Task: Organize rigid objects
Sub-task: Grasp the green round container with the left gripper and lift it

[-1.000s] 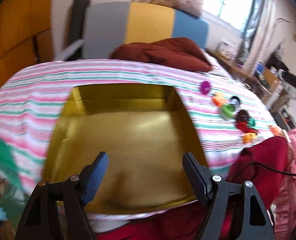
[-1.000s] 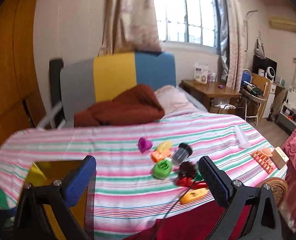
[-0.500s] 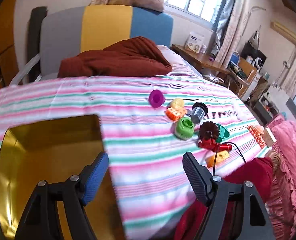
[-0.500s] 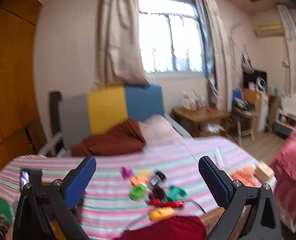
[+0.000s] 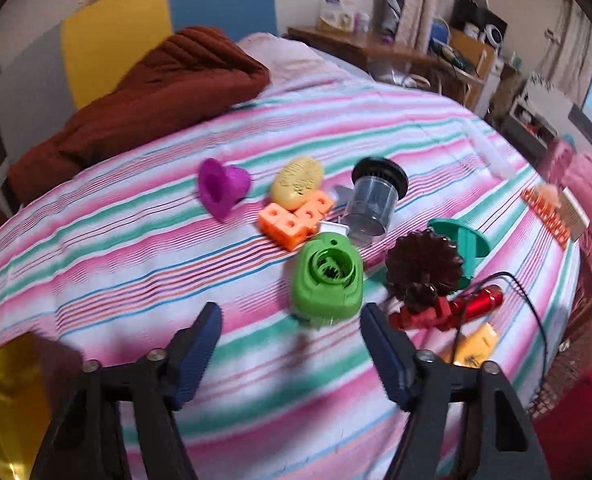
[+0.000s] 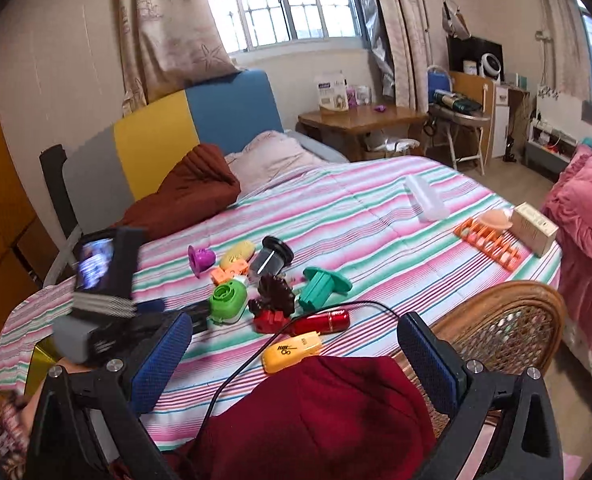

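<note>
Your left claw [image 5: 289, 322] apart, just been narrowing, empty, nearing green piece [image 5: 327, 280]; right claw [image 6: 296, 340] apart, empty. Whole toy pile on bed [image 5: 135, 248]; gold tray [image 5: 3, 400] contents mostly unseen.

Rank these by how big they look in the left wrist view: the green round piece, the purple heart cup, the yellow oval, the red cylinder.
1. green round piece, though it lies nearest the camera
2. purple heart cup
3. yellow oval and red cylinder look alike in size, so I leave them unranked.

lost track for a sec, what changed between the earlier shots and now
The left claw swung from over the gold tray to the green toy, its jaws just closing slightly with nothing between them. The right claw dipped, open and empty. The toys lie unmoved.
</note>
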